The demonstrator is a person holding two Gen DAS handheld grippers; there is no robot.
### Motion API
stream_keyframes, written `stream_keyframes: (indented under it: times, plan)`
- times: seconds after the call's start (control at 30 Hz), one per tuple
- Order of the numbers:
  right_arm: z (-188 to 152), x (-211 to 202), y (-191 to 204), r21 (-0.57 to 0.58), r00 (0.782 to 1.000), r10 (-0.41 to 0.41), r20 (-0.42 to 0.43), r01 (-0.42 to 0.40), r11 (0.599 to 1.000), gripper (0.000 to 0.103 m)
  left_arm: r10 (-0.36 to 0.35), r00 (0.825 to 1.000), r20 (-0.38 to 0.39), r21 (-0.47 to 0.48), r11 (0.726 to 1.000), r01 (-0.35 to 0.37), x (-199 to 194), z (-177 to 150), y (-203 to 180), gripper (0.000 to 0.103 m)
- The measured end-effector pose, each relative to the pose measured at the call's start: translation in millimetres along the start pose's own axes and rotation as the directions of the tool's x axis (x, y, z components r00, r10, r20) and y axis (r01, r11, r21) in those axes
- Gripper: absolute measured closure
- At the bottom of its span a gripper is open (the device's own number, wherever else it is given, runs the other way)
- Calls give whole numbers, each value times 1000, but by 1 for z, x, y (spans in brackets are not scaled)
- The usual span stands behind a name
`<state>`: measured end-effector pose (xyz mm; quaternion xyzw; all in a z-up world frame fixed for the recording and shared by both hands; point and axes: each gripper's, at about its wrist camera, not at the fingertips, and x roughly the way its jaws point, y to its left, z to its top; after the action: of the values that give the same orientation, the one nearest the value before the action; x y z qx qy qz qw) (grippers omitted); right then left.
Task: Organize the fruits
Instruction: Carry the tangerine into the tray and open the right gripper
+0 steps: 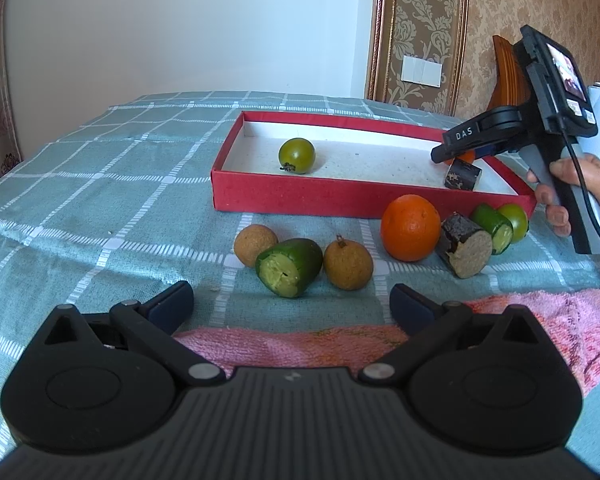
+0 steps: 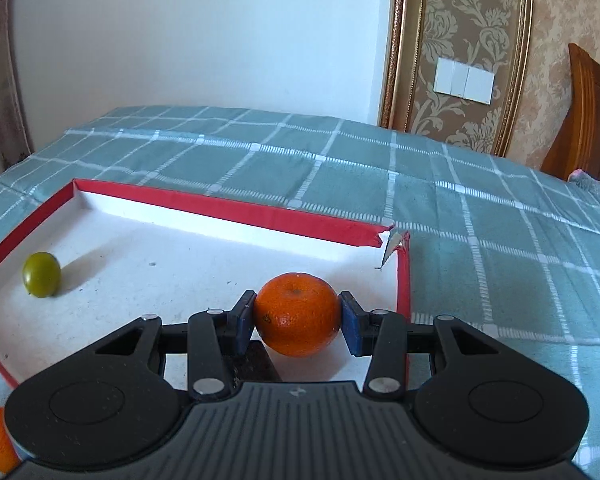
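Right gripper (image 2: 298,320) clamps an orange (image 2: 297,314), stem-dimple up, near the red box (image 2: 228,210)'s right wall; open floor leftward. Left gripper (image 1: 292,304) gapes empty.

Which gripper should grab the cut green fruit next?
Left. The left gripper is open right before the cut green fruit, while the right gripper holds an orange over the red box.

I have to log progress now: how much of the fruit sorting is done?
Done: a green tomato and a dark cut piece lie in the red box. In hand: the right tongs grip an orange over the box. Left: seven pieces wait on the cloth before the open left tongs, among them another orange.
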<state>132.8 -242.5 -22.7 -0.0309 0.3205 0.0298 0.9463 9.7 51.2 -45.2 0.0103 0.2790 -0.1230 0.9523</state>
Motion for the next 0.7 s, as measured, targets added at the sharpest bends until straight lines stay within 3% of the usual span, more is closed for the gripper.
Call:
stream_keyframes:
  times: [0.6, 0.7]
  plan:
    - [2, 12, -19, 89, 999, 38, -25, -36, 995, 59, 8, 1000, -4, 8, 1000, -8, 1, 0, -1, 0]
    - [0, 8, -18, 81, 999, 46, -16, -45, 996, 47, 10, 1000, -5, 10, 1000, -10, 1, 0, 0, 0]
